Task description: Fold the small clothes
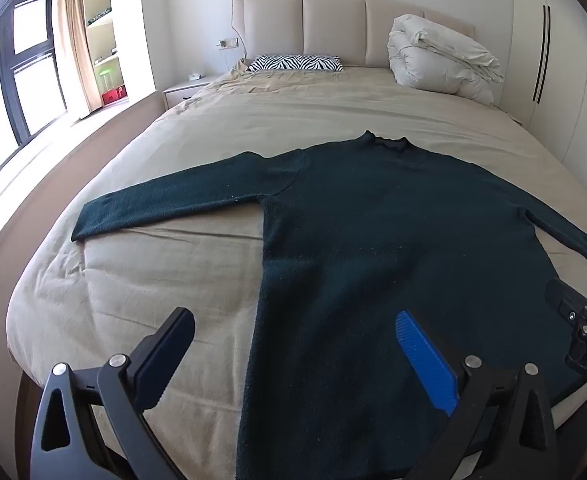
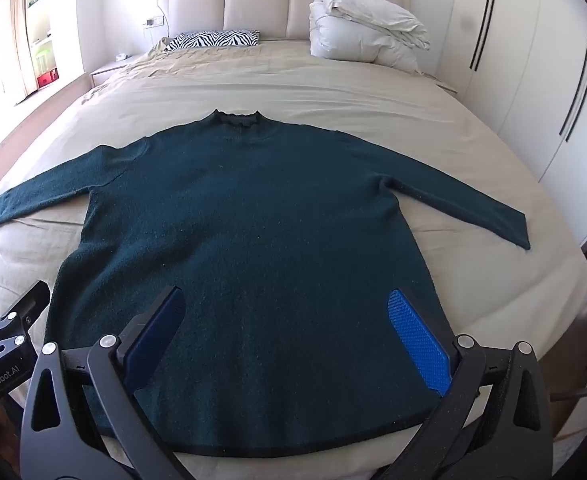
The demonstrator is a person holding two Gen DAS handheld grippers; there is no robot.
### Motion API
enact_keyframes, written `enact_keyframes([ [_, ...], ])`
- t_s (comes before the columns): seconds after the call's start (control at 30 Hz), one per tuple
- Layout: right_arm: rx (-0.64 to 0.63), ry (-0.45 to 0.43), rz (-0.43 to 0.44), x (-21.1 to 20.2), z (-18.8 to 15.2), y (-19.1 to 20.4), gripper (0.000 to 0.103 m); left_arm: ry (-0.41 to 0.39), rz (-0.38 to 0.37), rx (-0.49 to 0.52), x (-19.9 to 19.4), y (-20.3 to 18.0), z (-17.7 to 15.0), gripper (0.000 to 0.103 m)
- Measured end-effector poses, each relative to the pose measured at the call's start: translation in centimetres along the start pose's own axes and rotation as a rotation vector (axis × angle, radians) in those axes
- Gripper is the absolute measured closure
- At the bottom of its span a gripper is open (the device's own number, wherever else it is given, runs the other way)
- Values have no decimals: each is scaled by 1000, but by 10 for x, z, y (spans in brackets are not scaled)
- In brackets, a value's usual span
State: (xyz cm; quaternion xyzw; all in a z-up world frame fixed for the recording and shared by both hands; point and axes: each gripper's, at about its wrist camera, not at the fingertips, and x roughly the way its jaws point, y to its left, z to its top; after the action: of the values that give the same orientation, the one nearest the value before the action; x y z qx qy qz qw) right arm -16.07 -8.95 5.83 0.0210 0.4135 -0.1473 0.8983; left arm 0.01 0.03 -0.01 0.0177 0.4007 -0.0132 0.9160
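A dark green long-sleeved sweater point(image 2: 253, 216) lies flat on the bed, collar toward the headboard, both sleeves spread out to the sides. It also shows in the left wrist view point(image 1: 373, 240). My right gripper point(image 2: 287, 304) is open and empty, hovering over the sweater's lower middle near the hem. My left gripper point(image 1: 293, 324) is open and empty above the sweater's lower left edge, one finger over the sheet and one over the sweater. The right gripper shows at the right edge of the left wrist view point(image 1: 585, 320).
The bed point(image 2: 373, 92) has a beige sheet. A zebra-print pillow point(image 2: 213, 39) and a folded white duvet point(image 2: 365, 28) lie by the padded headboard. White wardrobes point(image 2: 533, 60) stand on the right. A nightstand point(image 1: 185, 90) and window point(image 1: 25, 60) are on the left.
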Motion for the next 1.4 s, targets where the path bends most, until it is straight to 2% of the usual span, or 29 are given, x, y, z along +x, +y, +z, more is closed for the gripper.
enact_keyframes([
  [1.2, 15, 15, 10, 4, -7, -2, 0, 7, 4, 3, 1, 4, -3, 0],
  [1.4, 17, 19, 13, 6, -7, -2, 0, 8, 4, -2, 6, 7, -13, 0],
])
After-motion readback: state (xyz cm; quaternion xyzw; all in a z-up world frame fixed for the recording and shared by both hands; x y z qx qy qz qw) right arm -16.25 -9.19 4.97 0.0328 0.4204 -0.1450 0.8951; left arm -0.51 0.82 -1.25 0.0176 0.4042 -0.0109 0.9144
